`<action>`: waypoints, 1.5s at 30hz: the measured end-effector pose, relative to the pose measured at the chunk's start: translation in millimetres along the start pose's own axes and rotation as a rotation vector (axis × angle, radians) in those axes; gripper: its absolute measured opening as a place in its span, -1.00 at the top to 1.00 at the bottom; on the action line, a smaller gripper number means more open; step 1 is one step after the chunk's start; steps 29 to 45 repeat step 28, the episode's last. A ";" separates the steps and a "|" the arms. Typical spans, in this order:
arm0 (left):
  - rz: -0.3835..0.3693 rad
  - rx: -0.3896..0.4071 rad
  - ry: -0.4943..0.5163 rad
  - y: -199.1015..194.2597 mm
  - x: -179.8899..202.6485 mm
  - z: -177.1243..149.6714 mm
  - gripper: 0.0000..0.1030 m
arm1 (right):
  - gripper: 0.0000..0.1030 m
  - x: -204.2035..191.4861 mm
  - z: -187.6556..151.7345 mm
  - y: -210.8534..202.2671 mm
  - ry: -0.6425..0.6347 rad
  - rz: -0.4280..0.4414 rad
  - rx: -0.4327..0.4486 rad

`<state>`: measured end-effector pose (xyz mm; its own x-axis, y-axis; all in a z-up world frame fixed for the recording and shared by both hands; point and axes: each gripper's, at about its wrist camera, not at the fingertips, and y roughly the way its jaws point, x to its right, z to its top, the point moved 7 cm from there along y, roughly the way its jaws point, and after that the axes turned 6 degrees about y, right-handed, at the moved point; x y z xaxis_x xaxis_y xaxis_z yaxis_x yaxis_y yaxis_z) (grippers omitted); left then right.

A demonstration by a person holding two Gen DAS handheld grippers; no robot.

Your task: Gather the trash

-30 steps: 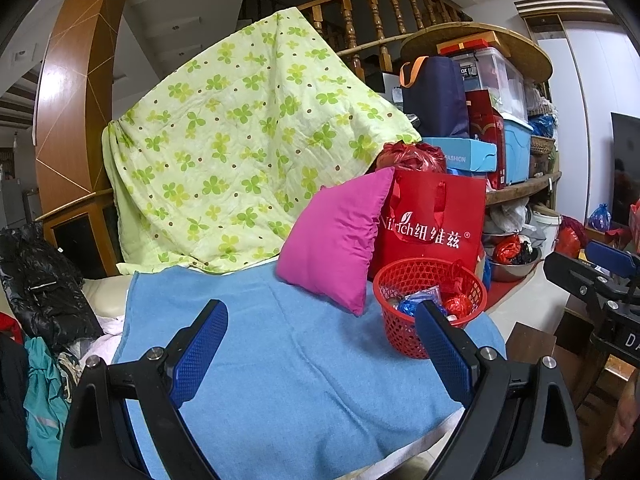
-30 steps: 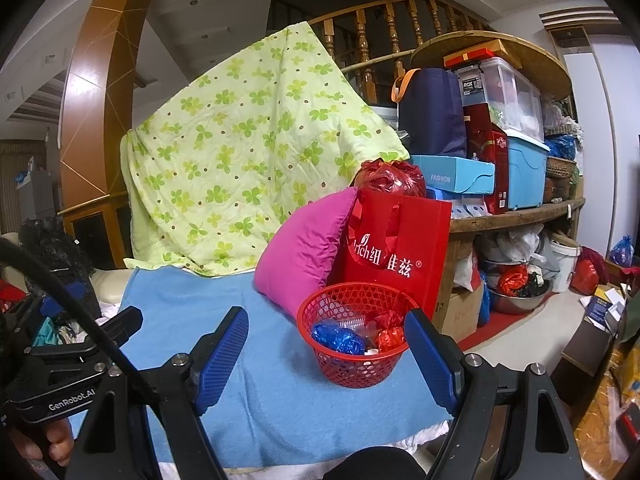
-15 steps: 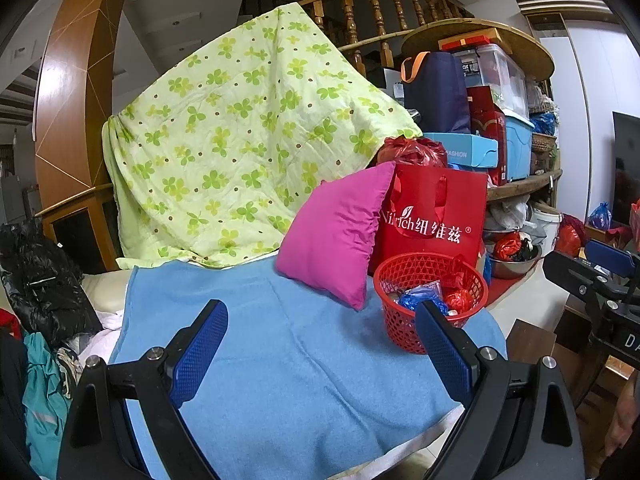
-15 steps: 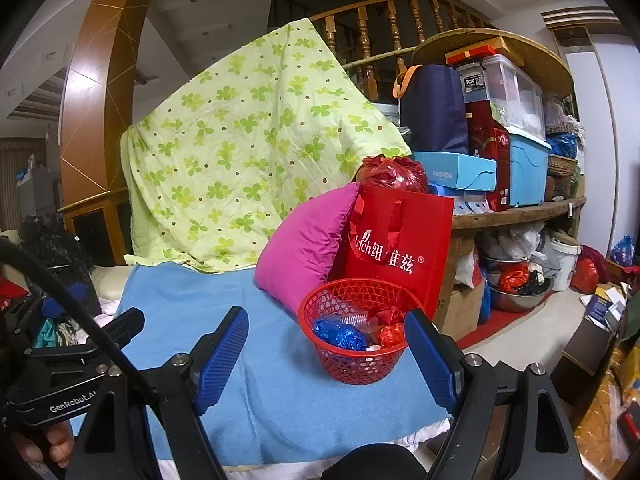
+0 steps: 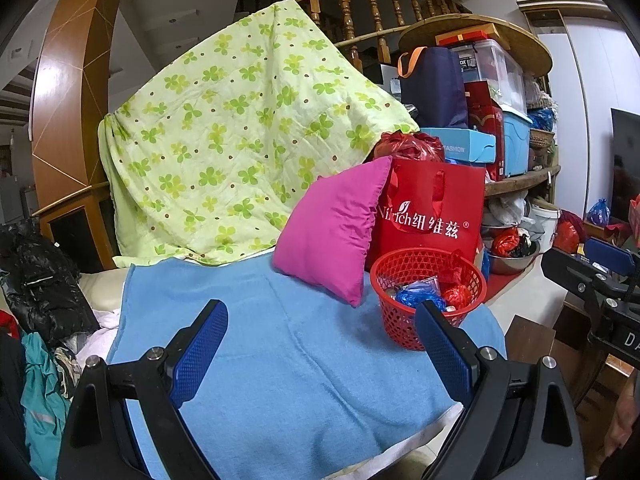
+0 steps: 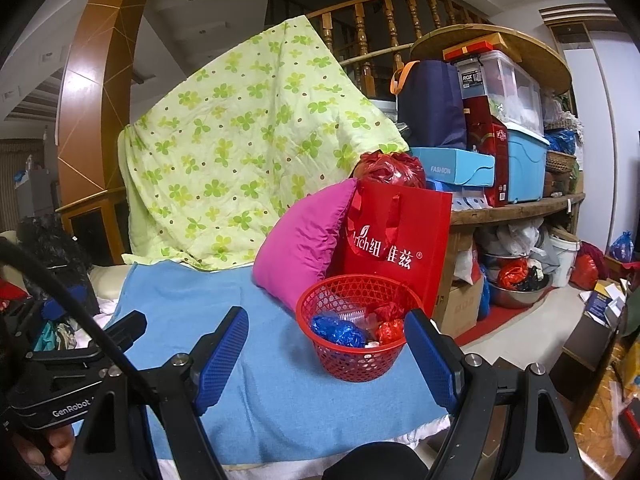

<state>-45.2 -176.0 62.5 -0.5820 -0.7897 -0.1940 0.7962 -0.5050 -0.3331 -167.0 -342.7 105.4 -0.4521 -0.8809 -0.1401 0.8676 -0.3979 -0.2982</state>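
- Trash sits gathered in a round red plastic mesh basket [image 6: 359, 334] on the blue towel-like cloth [image 5: 280, 360], just in front of a magenta cushion [image 5: 332, 228] and a red paper gift bag [image 5: 432, 208].
- Inside the basket lie a crumpled blue plastic wrapper [image 6: 338, 330], a balled red plastic wrapper [image 6: 390, 330] and what looks like clear film; no loose trash shows on the cloth.
- Left gripper [image 5: 320, 360] hangs over the cloth, jaws wide and empty, basket off to its right.
- Right gripper [image 6: 326, 360] faces the basket, jaws wide and empty, not touching it.
- Wrappers look feather-light, soft and slippery; they would crush under a pinch and are best nipped at a bunched fold.
- Basket seems light and springy, likely to tip if pushed; its stiffer rim is probably the best hold.
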 end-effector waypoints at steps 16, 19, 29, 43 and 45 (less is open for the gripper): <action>-0.025 -0.044 0.016 39.4 7.0 6.8 -0.84 | -0.61 15.0 8.5 37.0 0.028 -0.034 -0.023; -0.030 -0.053 0.016 47.5 7.9 7.2 -0.84 | -0.61 15.8 9.5 46.1 0.031 -0.036 -0.032; -0.018 -0.043 -0.049 71.6 -11.2 1.7 -0.84 | -0.61 5.8 2.6 81.4 0.027 -0.036 -0.076; -0.018 -0.043 -0.049 71.6 -11.2 1.7 -0.84 | -0.61 5.8 2.6 81.4 0.027 -0.036 -0.076; -0.018 -0.043 -0.049 71.6 -11.2 1.7 -0.84 | -0.61 5.8 2.6 81.4 0.027 -0.036 -0.076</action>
